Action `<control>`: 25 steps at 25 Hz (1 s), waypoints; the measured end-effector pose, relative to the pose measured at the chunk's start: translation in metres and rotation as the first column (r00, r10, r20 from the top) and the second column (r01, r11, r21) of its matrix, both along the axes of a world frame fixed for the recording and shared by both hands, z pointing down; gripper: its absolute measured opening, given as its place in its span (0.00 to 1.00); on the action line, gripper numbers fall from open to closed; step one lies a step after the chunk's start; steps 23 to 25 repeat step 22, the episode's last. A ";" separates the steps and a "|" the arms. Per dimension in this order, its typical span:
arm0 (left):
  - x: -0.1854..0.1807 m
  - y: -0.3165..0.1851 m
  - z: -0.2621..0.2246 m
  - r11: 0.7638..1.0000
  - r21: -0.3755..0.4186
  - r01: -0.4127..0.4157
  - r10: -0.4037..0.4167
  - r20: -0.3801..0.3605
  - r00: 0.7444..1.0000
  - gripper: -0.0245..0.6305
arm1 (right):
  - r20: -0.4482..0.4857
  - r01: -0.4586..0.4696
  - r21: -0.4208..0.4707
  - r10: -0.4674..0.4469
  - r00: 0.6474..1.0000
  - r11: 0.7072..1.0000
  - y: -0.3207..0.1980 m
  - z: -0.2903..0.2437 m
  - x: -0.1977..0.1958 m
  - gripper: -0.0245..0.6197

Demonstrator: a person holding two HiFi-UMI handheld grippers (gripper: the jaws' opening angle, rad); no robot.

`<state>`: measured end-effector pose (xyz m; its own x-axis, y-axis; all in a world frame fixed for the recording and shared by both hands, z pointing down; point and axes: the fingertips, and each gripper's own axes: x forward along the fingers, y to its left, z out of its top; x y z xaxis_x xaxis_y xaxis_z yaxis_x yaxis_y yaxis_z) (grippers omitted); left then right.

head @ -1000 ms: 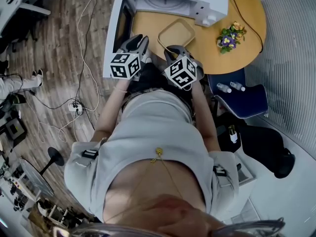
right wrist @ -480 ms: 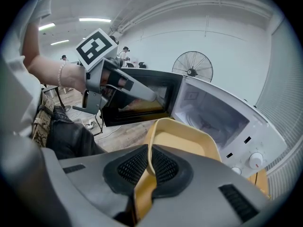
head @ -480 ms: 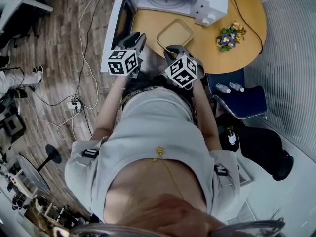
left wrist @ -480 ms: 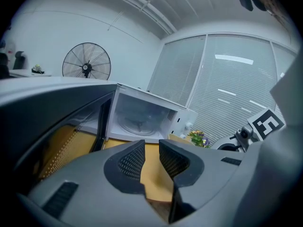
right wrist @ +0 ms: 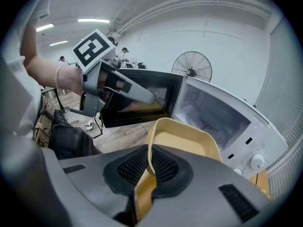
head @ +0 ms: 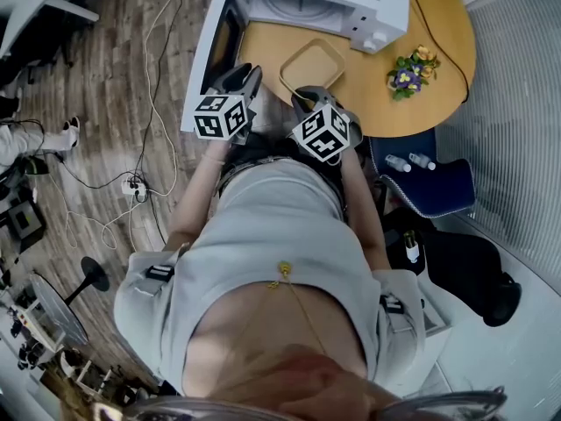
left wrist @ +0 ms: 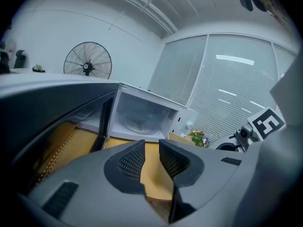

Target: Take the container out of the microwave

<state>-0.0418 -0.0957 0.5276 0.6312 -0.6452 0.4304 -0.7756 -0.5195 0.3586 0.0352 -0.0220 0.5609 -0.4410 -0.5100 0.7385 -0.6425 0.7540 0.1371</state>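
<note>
The white microwave (head: 320,3) stands on the round wooden table (head: 438,24), its door (head: 215,55) swung open to the left and its cavity (right wrist: 208,115) empty. A shallow yellow container (head: 311,67) is outside, over the table just in front of the microwave. My right gripper (head: 302,97) is shut on its near rim, and the rim shows pinched between the pads (right wrist: 163,167). I cannot tell whether the container rests on the table. My left gripper (head: 238,82) hovers beside the door, jaws slightly apart with nothing between them (left wrist: 151,148).
A small pot of flowers (head: 408,68) sits on the table right of the microwave. A blue chair (head: 429,178) with two small bottles (head: 409,160) stands at the right. Cables and a power strip (head: 131,187) lie on the wooden floor at the left.
Almost nothing: the right gripper keeps its hold on the container in front of the microwave, and the left gripper has only wavered slightly by the door.
</note>
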 end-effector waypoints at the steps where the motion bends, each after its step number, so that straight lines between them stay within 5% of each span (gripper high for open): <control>1: 0.001 0.000 0.001 1.000 -0.001 -0.002 0.002 0.000 1.000 0.18 | -0.001 0.000 0.000 0.000 1.000 1.000 -0.001 0.000 0.000 0.09; 25: -0.002 -0.005 0.007 1.000 -0.024 0.007 -0.006 0.010 1.000 0.18 | -0.013 0.013 -0.023 -0.013 1.000 1.000 -0.005 0.006 -0.001 0.09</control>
